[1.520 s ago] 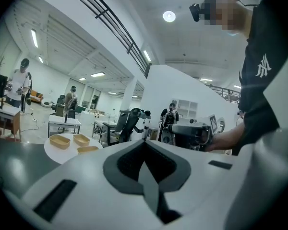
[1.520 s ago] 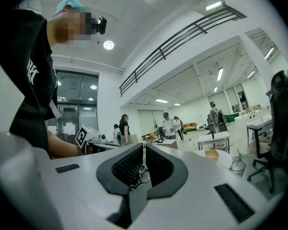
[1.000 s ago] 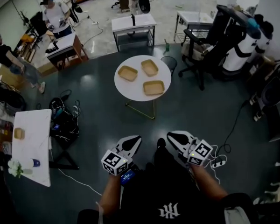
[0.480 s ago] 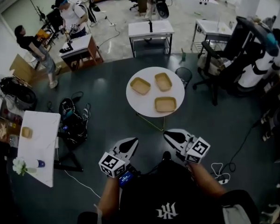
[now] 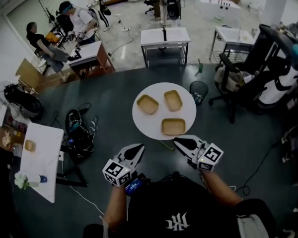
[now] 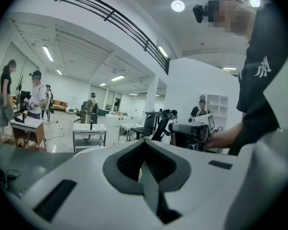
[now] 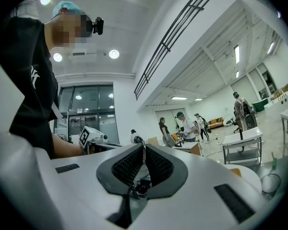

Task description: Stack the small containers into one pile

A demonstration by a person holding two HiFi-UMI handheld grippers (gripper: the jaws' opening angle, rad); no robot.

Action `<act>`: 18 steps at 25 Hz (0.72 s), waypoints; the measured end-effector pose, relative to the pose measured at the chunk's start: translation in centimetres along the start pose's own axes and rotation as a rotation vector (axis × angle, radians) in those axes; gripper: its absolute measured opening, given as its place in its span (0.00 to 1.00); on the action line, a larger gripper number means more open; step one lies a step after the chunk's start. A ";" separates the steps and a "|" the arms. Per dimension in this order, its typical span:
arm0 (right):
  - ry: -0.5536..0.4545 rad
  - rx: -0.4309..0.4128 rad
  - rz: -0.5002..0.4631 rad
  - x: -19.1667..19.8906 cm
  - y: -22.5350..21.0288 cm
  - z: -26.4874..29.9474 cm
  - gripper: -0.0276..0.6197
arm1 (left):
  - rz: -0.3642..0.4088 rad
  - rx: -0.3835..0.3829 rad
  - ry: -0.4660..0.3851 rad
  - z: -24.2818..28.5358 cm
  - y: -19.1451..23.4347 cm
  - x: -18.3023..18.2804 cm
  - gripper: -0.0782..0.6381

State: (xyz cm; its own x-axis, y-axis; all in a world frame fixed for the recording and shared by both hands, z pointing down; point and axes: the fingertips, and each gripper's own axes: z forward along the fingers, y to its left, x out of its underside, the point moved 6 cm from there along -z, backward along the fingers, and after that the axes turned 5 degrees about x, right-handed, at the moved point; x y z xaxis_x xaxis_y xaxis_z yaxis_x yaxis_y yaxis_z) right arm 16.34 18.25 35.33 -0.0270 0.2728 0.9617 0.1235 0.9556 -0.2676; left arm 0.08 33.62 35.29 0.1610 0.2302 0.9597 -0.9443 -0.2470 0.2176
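Note:
Three small tan containers lie apart on a round white table [image 5: 141, 122]: one at the left [image 5: 148, 104], one at the back right [image 5: 173, 100], one at the front [image 5: 173, 126]. My left gripper [image 5: 139, 147] is shut and empty, held short of the table's near left edge. To its right my right gripper [image 5: 178, 142] is also shut with nothing in it, its tip just before the table's near edge. In the left gripper view the jaws [image 6: 145, 147] meet; the right gripper view shows its jaws [image 7: 144, 147] closed too. A corner of one container [image 7: 234, 171] peeks past the right gripper.
A black bag with cables [image 5: 78, 131] sits on the dark floor left of me, beside a white side table [image 5: 39, 162]. A bin [image 5: 199, 89] and an office chair [image 5: 236, 78] stand behind the round table. People work at desks at the far left [image 5: 74, 24].
The round table with the three containers has come nearer to me and both shut grippers now reach almost to its near edge. The jaws stay shut.

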 end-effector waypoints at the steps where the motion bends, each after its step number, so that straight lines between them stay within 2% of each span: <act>1: -0.001 0.000 0.005 0.0 -0.8 -0.1 0.11 | 0.000 0.001 0.002 0.7 0.3 -0.1 0.11; 13: 0.027 0.018 0.096 1.6 -6.1 -0.1 0.11 | -0.034 0.000 0.061 4.8 3.2 -0.3 0.11; 18: 0.057 0.032 0.125 2.8 -7.2 1.0 0.11 | -0.055 0.007 0.087 5.3 6.2 0.3 0.11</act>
State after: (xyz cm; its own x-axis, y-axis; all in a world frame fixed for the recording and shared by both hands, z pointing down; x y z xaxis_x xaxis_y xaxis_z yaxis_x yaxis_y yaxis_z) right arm 14.37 12.28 39.90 0.0434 0.3840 0.9223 0.0904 0.9179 -0.3864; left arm -4.24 27.19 37.84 0.1863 0.3244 0.9274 -0.9328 -0.2381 0.2706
